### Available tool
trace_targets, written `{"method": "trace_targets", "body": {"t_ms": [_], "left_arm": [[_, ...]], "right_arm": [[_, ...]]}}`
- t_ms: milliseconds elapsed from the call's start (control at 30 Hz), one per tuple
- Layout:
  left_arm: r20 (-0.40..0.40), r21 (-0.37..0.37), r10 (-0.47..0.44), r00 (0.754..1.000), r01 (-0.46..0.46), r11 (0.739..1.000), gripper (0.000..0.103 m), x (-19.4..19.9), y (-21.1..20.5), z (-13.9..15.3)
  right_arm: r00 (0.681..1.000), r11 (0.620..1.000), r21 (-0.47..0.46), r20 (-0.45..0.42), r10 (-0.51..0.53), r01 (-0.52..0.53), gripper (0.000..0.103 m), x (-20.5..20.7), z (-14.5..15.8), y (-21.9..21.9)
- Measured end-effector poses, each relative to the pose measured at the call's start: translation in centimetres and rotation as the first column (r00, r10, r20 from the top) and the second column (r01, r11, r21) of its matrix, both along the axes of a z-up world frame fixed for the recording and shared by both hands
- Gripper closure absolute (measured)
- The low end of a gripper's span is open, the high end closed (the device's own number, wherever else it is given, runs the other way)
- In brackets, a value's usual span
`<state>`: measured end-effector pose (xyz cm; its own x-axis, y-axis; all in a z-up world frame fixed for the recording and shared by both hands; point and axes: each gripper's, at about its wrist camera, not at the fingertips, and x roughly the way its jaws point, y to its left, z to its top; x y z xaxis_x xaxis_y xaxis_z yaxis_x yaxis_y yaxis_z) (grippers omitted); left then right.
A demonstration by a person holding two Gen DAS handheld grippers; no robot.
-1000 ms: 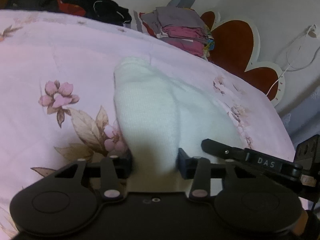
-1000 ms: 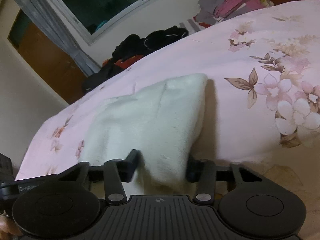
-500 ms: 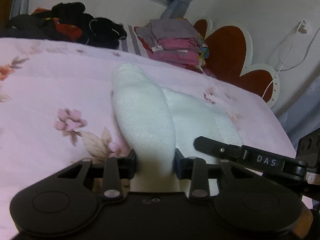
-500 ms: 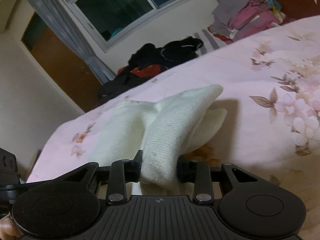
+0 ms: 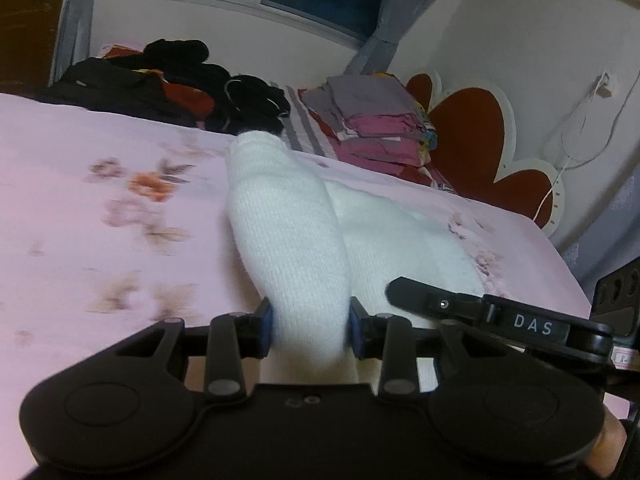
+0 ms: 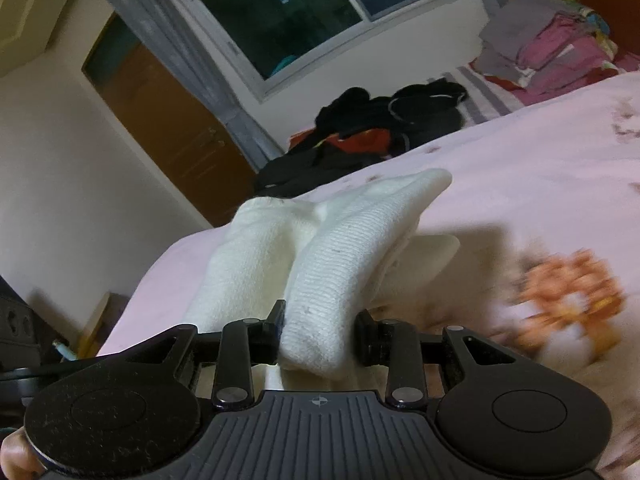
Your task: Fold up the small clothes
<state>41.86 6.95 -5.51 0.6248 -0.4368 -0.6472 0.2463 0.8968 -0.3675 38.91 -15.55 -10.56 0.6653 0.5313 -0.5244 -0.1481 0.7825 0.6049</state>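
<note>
A white knitted garment is lifted off the pink floral bedspread. My left gripper is shut on one bunched edge of it. My right gripper is shut on another edge of the white garment, which rises in two folds ahead of it. The right gripper's black finger, marked DAS, shows at the right of the left wrist view. The rest of the garment trails down onto the bed.
A pile of dark and red clothes lies at the bed's far edge under the window. A stack of folded grey and pink clothes sits beside a red heart-shaped headboard. A wooden door stands at left.
Both grippers have lifted the white garment off the bed and tilted upward. The cloth now bunches into raised folds between the fingers, and more of the window and wall shows.
</note>
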Motion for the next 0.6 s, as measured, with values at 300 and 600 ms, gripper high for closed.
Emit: {"method": "trace_targets", "body": {"t_ms": [300, 600], "left_arm": [[-0.018, 0.009, 0.026, 1.0, -0.026, 1.0, 0.069, 0.3, 12.7, -0.3], [-0.039, 0.028, 0.09, 0.995, -0.089, 0.996, 0.069, 1.5, 19.4, -3.7]], "right_arm": [[1.0, 1.0, 0.015, -0.026, 0.008, -0.008, 0.07, 0.3, -1.3, 13.9], [0.997, 0.999, -0.004, -0.065, 0.04, -0.041, 0.07, 3.1, -5.0, 21.0]]}}
